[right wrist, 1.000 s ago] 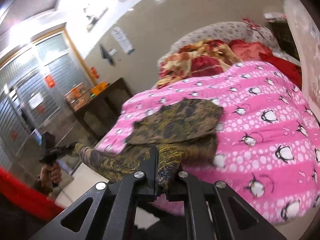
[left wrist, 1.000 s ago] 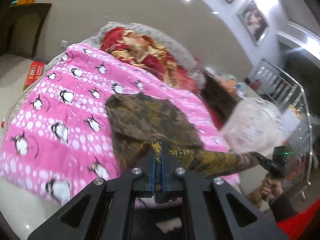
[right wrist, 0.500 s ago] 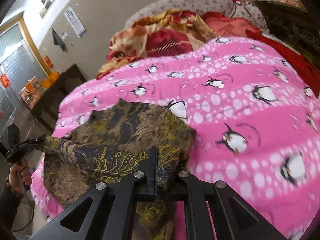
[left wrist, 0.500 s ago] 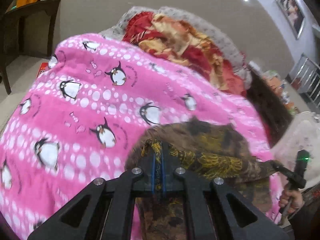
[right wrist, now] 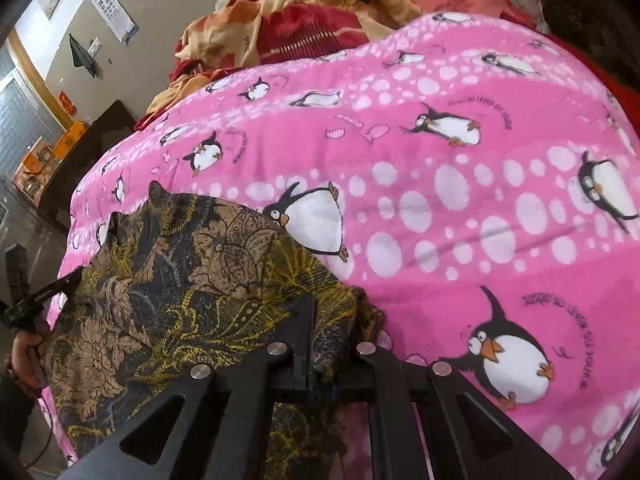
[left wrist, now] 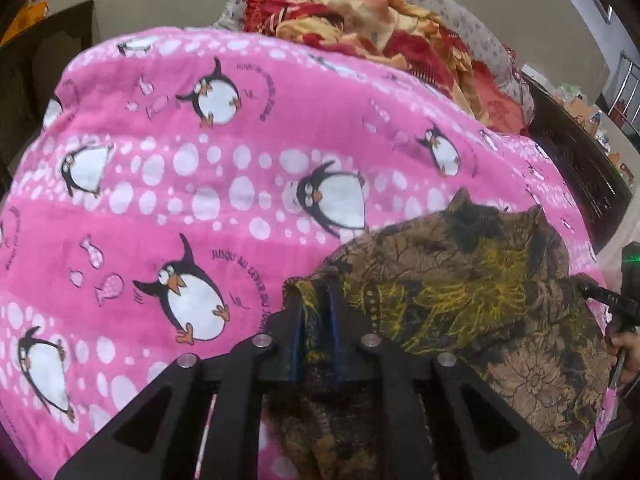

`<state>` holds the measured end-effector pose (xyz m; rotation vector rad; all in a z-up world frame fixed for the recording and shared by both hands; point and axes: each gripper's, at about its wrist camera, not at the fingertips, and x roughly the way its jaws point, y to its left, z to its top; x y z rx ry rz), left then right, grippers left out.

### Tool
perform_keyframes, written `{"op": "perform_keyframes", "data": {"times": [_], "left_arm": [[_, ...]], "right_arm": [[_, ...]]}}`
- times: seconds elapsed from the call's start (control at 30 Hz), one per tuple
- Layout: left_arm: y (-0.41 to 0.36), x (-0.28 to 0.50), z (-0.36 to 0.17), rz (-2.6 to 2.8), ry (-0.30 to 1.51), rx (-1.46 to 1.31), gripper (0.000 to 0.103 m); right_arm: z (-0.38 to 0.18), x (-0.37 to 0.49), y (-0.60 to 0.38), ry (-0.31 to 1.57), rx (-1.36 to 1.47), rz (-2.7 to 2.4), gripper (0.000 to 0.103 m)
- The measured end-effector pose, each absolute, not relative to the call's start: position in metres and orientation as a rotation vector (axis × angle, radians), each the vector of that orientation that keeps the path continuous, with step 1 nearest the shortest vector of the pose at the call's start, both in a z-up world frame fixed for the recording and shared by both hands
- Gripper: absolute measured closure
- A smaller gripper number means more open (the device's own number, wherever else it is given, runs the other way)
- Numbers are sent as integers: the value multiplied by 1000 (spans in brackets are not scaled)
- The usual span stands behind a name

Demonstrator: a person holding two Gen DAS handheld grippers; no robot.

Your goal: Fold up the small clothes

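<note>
A pink penguin-print blanket (left wrist: 168,208) covers the bed and fills the left part of the left wrist view, with a red and gold quilt (left wrist: 372,12) bunched at its far end. Toward the right lies the brown and yellow patterned garment (left wrist: 472,280), folded over itself on the blanket near the bed's edge. The left gripper (left wrist: 316,320) sits at the garment's left corner; its jaws are opening, with a fold of the cloth between the blue-edged fingers, which no longer seem to press on it. At the right edge of that view a hand (left wrist: 626,350) holds the right gripper (left wrist: 588,288), whose tip meets the garment's other corner. In the right wrist view the garment (right wrist: 172,280) lies at the left, on the blanket (right wrist: 460,200), and the right gripper (right wrist: 324,328) is clenched on a bunched corner of the cloth, the penguin print spreading away to the right.
</note>
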<state>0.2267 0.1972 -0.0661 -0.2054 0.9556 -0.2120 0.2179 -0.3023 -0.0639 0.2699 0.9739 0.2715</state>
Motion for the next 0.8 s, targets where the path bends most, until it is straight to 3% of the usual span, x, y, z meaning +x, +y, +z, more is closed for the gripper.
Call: {"op": "perform_keyframes", "data": {"times": [0.03, 0.07, 0.13, 0.2, 0.27, 0.43, 0.6, 0.73, 0.77, 0.8], "left_arm": [[198, 227, -65, -219, 962, -207, 78], [199, 226, -63, -209, 969, -195, 47], [202, 221, -51, -139, 952, -133, 14], [207, 207, -36, -140, 902, -109, 14], [208, 187, -19, -130, 858, -98, 14], [161, 112, 2, -278, 821, -130, 14], [104, 65, -24, -280, 869, -36, 14], [125, 66, -71, -95, 985, 116, 13], [139, 69, -91, -101, 1041, 78, 6], [159, 67, -91, -144, 1004, -56, 6]], "right_arm": [[-64, 220, -306, 989, 299, 283, 96], [-62, 220, -312, 1013, 353, 299, 95], [-50, 211, -322, 1016, 419, 331, 88], [-34, 195, -330, 992, 458, 369, 62], [-13, 168, -336, 950, 454, 376, 50], [19, 98, -301, 863, 329, 404, 50], [1, 59, -200, 855, 10, 352, 50], [-44, 61, -190, 958, -112, 292, 60], [-51, 59, -196, 955, -130, 292, 62], [-54, 56, -200, 945, -142, 292, 62]]}}
